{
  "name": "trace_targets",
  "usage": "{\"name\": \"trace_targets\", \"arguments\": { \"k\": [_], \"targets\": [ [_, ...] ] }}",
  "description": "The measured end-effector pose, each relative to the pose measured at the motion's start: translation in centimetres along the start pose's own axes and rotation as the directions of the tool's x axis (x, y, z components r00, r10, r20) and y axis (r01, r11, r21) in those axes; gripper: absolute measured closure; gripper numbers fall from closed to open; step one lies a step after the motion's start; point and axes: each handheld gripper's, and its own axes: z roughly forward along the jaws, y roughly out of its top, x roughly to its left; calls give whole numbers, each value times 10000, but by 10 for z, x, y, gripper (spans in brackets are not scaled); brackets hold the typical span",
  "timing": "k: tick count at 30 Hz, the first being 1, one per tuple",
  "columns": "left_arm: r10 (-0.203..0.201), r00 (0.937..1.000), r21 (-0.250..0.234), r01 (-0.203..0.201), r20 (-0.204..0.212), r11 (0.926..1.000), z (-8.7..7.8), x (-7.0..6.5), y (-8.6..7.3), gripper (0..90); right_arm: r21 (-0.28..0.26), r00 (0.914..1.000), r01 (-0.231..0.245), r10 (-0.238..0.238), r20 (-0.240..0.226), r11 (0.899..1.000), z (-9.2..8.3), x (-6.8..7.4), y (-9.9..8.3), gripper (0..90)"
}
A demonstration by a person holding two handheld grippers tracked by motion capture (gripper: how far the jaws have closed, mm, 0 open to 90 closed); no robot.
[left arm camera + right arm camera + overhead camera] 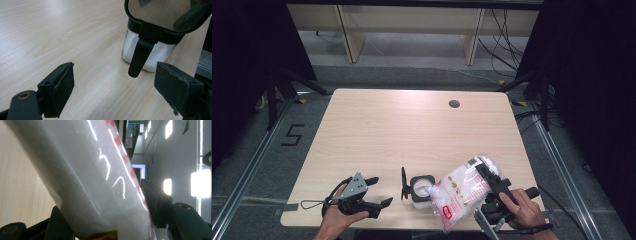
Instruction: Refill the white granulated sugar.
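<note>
Left gripper [374, 191] is lying low near the table's [412, 125] front edge, jaws spread, grasping nothing, facing the jar [422, 190] just beside it. Jar is standing upright, lid [404, 183] flipped open. Right gripper [490, 175] is clamping the white bag [459, 192], tilting it lengthwise, mouth down-left into the jar.

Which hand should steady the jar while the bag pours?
Left. The left gripper is open and empty beside the jar, its fingers already facing it. The right gripper is shut on the tilted bag, whose corner is at the jar's mouth.
</note>
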Motion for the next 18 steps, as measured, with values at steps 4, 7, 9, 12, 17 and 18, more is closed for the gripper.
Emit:
{"name": "trace_targets", "arguments": {
  "k": [4,7,9,12,17,18],
  "targets": [
    [-17,10000,-16,17,-6,10000,0,0,0,158,11,10000,-37,37,-15,10000,0,0,1,453],
    [21,10000,15,-22,6,10000,0,0,0,158,58,10000,-77,77,-39,10000,-1,0,0,453],
    [-13,10000,-13,13,-6,10000,0,0,0,158,132,9999,-84,85,-94,9999,0,1,0,453],
    [25,10000,6,-25,0,10000,0,0,0,158,3,10000,-27,27,5,10000,-1,-1,0,453],
    [24,10000,18,-23,-15,10000,0,0,0,158,20,10000,-57,57,-21,10000,-1,-1,0,453],
    [17,10000,-4,-17,-3,10000,0,0,0,158,-26,9999,-100,100,-9,9999,-1,-1,-1,453]
  ]
}}
